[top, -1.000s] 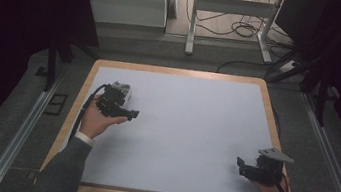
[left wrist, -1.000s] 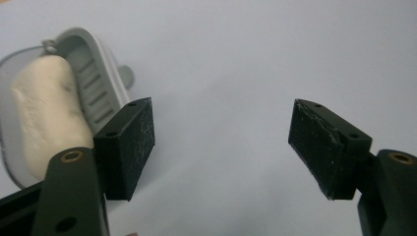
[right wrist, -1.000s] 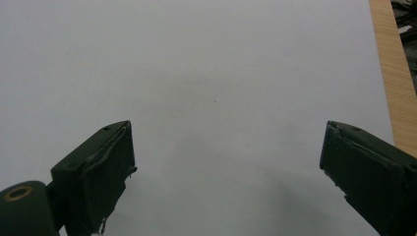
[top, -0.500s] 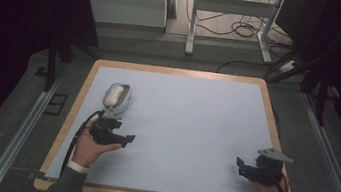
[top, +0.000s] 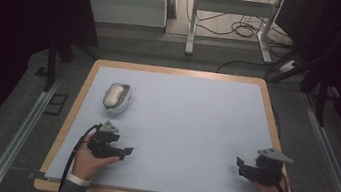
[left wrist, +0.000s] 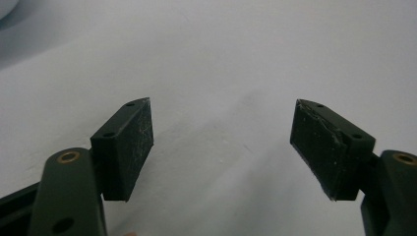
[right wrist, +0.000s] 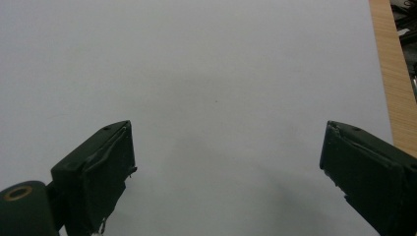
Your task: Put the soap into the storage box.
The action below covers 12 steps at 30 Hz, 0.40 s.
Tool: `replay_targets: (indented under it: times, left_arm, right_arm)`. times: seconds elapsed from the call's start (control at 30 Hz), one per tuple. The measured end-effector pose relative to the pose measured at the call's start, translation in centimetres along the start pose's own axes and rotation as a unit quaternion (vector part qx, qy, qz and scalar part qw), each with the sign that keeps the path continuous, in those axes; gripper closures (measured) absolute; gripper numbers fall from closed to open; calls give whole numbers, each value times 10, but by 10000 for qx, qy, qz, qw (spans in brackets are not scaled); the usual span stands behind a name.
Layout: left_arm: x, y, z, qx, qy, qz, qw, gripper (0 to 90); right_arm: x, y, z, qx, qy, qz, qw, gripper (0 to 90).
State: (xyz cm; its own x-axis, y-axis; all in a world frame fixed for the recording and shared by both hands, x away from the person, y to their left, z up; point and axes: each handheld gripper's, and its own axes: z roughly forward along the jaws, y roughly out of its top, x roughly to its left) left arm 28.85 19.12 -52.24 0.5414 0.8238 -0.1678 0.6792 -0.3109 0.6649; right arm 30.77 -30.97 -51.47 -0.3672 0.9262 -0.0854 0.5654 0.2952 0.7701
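Jaws of both grippers stand wide apart, with nothing between them. Count: 2 grippers, 1 bowl, 1 table. Left gripper [top: 123,151] sits near the front left of the table [top: 196,115]; right gripper [top: 239,167] near the front right. Farther back left, 1 white bowl [top: 117,97] holds 1 pale oblong item.

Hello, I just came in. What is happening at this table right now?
A person sits at a table covered with a pale sheet, holding a gripper in each hand. The left gripper and the right gripper are both open and hold nothing, low over the near part of the sheet. A small white bowl with a pale oblong thing inside stands alone at the far left, apart from the left gripper. Nothing is being handled at this moment.
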Motion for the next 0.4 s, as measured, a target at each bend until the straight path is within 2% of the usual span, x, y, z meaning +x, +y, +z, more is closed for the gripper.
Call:
replay_targets:
  times: [0.4]
  left_arm:
    - [4, -2, -6, -99, 39, -55, 9999, 240]
  right_arm:
    - [1, 2, -2, -87, 19, -6, 10000, 60]
